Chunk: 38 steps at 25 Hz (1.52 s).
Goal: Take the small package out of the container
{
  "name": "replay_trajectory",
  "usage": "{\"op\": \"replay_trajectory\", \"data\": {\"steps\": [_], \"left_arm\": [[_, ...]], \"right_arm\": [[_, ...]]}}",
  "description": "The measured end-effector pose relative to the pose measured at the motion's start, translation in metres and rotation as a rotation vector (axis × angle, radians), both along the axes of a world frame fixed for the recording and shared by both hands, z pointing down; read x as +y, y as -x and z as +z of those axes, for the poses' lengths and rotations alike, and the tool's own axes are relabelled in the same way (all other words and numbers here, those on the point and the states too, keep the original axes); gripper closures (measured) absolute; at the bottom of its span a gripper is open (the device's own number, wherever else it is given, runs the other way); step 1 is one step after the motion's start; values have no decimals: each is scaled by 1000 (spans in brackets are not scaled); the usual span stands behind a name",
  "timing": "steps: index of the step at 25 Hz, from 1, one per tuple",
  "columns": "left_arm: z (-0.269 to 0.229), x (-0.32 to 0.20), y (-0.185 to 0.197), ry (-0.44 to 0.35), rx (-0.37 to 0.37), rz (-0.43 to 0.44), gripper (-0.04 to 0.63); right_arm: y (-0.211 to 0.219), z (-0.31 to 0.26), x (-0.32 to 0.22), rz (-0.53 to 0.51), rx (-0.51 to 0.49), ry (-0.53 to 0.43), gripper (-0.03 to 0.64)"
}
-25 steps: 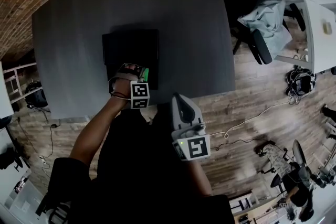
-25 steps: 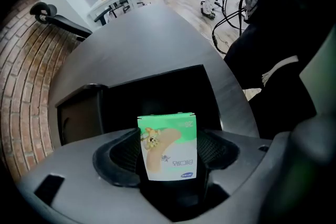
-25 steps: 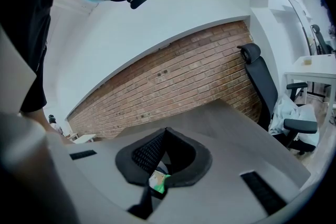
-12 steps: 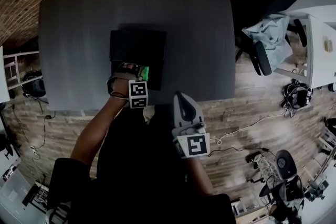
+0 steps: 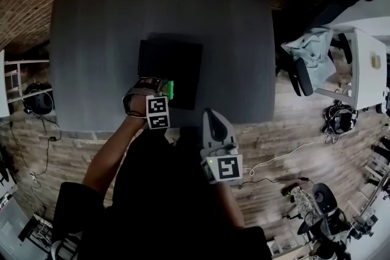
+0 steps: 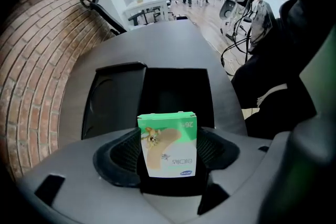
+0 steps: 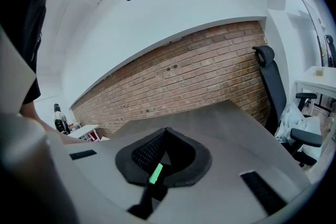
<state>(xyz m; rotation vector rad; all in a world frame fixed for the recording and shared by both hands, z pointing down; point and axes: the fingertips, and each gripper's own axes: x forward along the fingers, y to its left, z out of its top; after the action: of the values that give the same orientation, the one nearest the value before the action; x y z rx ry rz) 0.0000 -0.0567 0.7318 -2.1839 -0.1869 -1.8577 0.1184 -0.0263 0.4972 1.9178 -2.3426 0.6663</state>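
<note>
Holding the small package upright, my left gripper has its jaws clamped on the box's two sides, green-and-white face toward the camera. From the head view, the package sits at the near edge of the open black container on the dark table. My right gripper hangs off the table's near side, jaws pressed together on nothing.

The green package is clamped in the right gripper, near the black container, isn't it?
No, the left gripper clamps the green package, near the black container; the left gripper view shows it between those jaws.
</note>
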Motion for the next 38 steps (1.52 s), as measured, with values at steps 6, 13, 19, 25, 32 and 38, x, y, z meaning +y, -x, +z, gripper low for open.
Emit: {"op": "replay_trajectory", "data": {"steps": [6,13,19,25,32,38], "left_arm": [[-15,-4,11,33,71,-104,259],[-33,-6,13,73,201,-233,259],[-51,-3,12,152,363,-396,259],[-72,-13,20,172,509,-524,259],[-103,-21,31,177,722,-686,259],[-138,-16,38,138,882,-757,259]], "right_arm": [[15,-2,-3,-28,23,9,594],[27,-11,-7,-40,30,-5,594],[33,-14,-3,-59,48,-15,594],[43,-22,-3,-72,61,-31,594],[55,-31,-4,-79,85,-42,594],[62,-30,-5,-72,72,-35,594]]}}
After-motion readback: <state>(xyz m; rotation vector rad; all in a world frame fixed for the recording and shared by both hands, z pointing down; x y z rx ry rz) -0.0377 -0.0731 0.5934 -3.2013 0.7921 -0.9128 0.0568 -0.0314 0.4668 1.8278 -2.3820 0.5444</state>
